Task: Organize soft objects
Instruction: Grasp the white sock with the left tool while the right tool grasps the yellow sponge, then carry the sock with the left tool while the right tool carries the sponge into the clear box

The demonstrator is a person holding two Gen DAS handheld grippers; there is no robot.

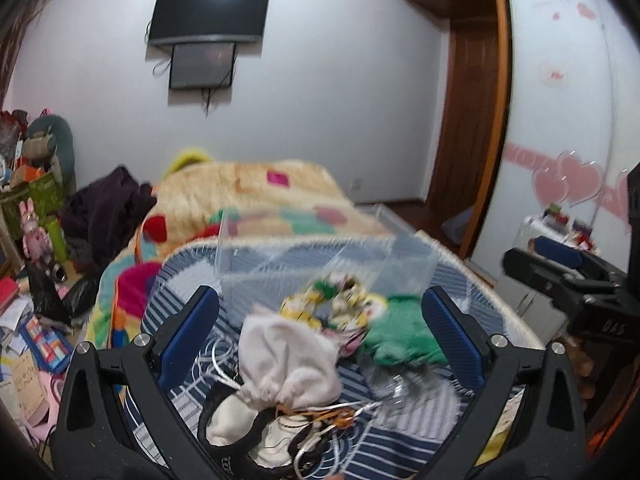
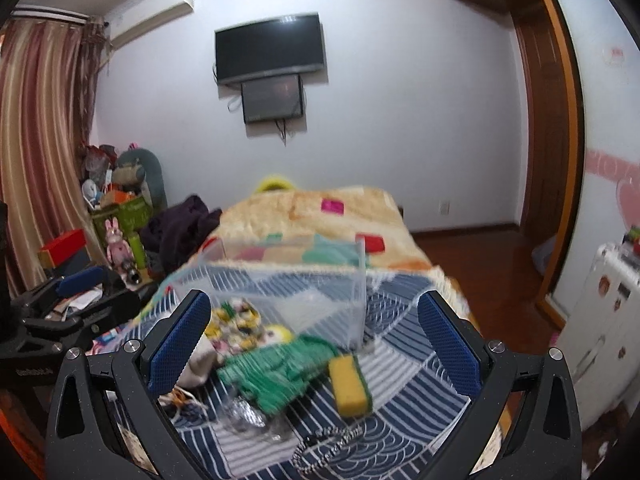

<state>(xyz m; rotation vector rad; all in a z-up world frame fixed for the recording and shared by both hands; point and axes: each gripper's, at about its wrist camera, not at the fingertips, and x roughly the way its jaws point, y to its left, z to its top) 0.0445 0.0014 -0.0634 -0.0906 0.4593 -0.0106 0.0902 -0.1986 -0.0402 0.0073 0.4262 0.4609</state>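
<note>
left gripper [image 1: 320, 316]: jaws spread wide, blue pads clear of everything, nothing held. between the pads, low on the bed, lies a white drawstring pouch [image 1: 286, 364], its cords trailing toward the camera over a black strap [image 1: 224, 408]. just beyond the pouch sits a patterned yellow-and-white soft item [image 1: 320, 306], blurred, touching a green plush piece [image 1: 400, 332] to its right.

right gripper [image 2: 314, 344]: jaws likewise wide apart, empty. between them the green plush piece [image 2: 280, 372] lies on the cloth, with a yellow sponge [image 2: 350, 386] touching its right edge. the patterned soft item [image 2: 238, 324] sits behind the green piece, beside the left pad. a crumpled clear wrapper [image 2: 244, 416] and a black-and-white braided cord [image 2: 324, 446] lie nearer the camera.

behind the soft items stands a clear plastic box [image 2: 296, 284], upright, open at the top; contents cannot be made out. all rest on a blue-and-white striped cloth [image 2: 400, 364] over a bed, with a multicoloured fleece blanket [image 2: 312, 216] beyond. a wall-mounted television [image 2: 270, 46] hangs on the far wall.
</note>
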